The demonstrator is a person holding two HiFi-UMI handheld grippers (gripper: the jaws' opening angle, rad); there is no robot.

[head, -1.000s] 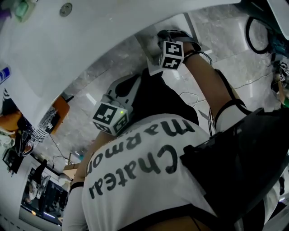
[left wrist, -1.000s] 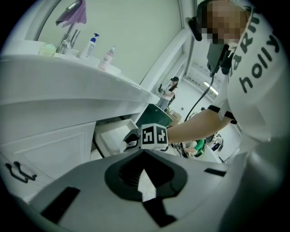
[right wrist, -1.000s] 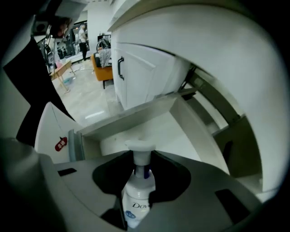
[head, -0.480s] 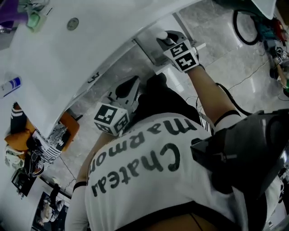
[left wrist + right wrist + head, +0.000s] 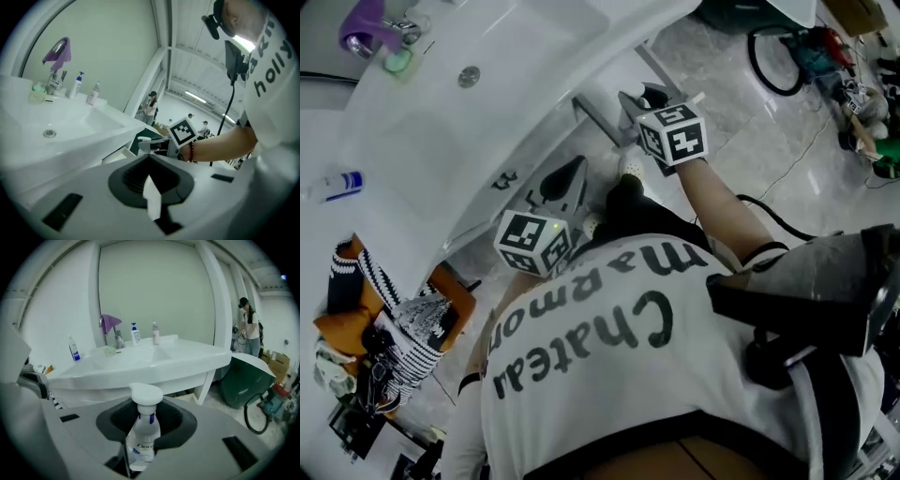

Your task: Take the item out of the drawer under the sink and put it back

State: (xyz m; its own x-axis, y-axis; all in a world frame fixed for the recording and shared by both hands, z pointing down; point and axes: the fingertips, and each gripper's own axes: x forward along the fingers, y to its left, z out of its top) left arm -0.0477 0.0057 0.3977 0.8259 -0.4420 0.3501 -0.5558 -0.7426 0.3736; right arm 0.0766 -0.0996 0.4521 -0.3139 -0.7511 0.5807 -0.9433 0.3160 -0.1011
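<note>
My right gripper (image 5: 140,453) is shut on a clear Dove pump bottle (image 5: 142,439), which stands upright between the jaws with its white pump head on top. In the head view the right gripper's marker cube (image 5: 673,131) hangs just off the sink's edge, beside the open drawer (image 5: 602,111) under the basin. The left gripper view shows that gripper and the bottle's white head (image 5: 144,139) in front of the drawer (image 5: 140,140). My left gripper (image 5: 152,201) is held back near my chest, its jaws together with nothing in them; its cube (image 5: 532,242) shows below the sink.
The white sink (image 5: 140,357) spreads ahead, with a tap under a purple cloth (image 5: 111,324) and small bottles (image 5: 136,333) at the back. A dark green bin (image 5: 243,380) and cables lie at the right. People stand in the background (image 5: 246,324). Clothes pile at the left (image 5: 384,319).
The right gripper with the bottle has come out from under the sink's edge and a little downward. The head view has swung, so more of the basin shows. The left gripper has barely moved.
</note>
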